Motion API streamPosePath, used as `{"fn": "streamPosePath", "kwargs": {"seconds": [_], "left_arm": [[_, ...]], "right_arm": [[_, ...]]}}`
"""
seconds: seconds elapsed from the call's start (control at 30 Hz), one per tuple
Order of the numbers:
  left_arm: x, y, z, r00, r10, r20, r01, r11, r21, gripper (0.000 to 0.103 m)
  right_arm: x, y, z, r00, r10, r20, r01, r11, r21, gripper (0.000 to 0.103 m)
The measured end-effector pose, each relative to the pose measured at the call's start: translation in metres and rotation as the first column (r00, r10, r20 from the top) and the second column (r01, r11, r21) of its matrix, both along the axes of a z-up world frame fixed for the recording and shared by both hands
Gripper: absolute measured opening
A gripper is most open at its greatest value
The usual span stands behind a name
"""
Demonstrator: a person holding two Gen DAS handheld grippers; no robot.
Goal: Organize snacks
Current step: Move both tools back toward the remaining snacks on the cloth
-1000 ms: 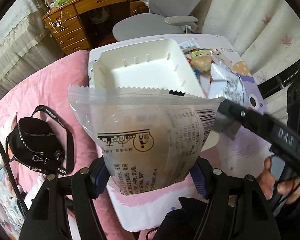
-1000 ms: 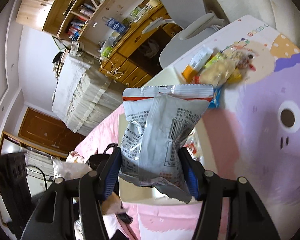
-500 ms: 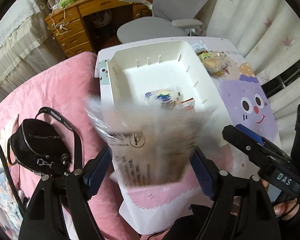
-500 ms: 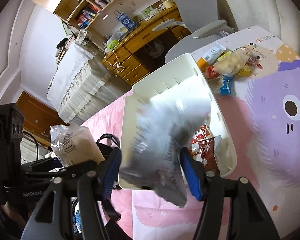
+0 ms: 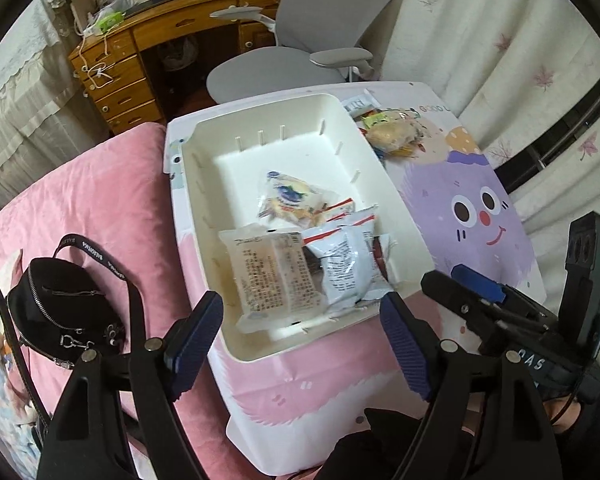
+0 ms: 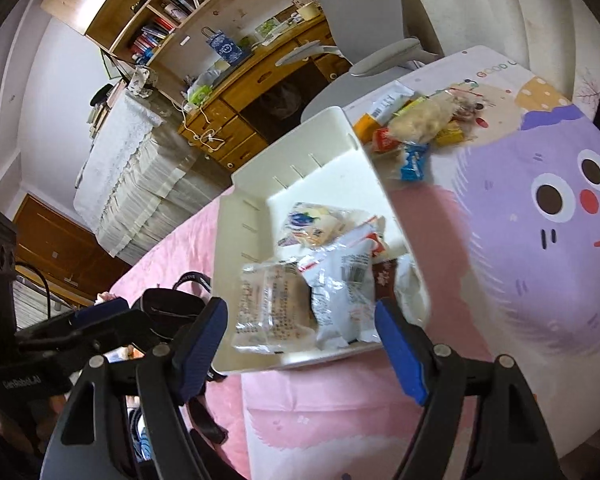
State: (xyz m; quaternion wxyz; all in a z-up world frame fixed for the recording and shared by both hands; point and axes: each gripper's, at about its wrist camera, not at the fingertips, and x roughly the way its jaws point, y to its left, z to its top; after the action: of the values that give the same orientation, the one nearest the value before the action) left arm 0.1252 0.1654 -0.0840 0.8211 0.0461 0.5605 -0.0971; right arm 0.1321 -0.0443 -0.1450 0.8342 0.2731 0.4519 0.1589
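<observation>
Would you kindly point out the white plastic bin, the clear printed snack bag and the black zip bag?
white plastic bin (image 5: 396, 200), left wrist view, right rim
clear printed snack bag (image 5: 274, 276), left wrist view, middle
black zip bag (image 5: 60, 304), left wrist view, top

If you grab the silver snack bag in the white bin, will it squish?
Probably. The silver snack bag looks puffy and crinkled, so it likely dents easily. Its shiny film may slip. It rests on other packets in the white bin, so it probably weighs little.

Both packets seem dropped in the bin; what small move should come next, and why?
Probably swing the right gripper, jaws just opened and empty, toward the loose snack pile beyond the white bin: the clear packet and silver packet already lie inside.
</observation>
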Motion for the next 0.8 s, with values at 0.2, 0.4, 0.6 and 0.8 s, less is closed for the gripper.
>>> {"fn": "streamPosePath", "kwargs": {"seconds": [0.2, 0.4, 0.6, 0.8], "left_arm": [[0.005, -0.031, -0.005, 0.999, -0.034, -0.017, 0.034, 0.999, -0.011, 0.080], [0.020, -0.071, -0.013, 0.998, -0.057, -0.035, 0.056, 0.998, -0.015, 0.080], [0.038, -0.115, -0.021, 0.997, -0.051, -0.059, 0.050, 0.999, -0.020, 0.080], [0.064, -0.155, -0.034, 0.996, -0.019, -0.084, 0.017, 1.000, -0.017, 0.080]], "right_arm": [[-0.011, -0.022, -0.009, 1.000, -0.013, -0.018, 0.012, 0.998, -0.057, 0.076], [-0.015, -0.056, -0.023, 0.998, -0.029, -0.057, 0.023, 0.995, -0.102, 0.076], [-0.004, -0.096, -0.029, 0.996, -0.034, -0.080, 0.025, 0.993, -0.116, 0.076], [0.018, -0.134, -0.031, 0.996, 0.007, -0.087, -0.021, 0.987, -0.159, 0.076]]}}
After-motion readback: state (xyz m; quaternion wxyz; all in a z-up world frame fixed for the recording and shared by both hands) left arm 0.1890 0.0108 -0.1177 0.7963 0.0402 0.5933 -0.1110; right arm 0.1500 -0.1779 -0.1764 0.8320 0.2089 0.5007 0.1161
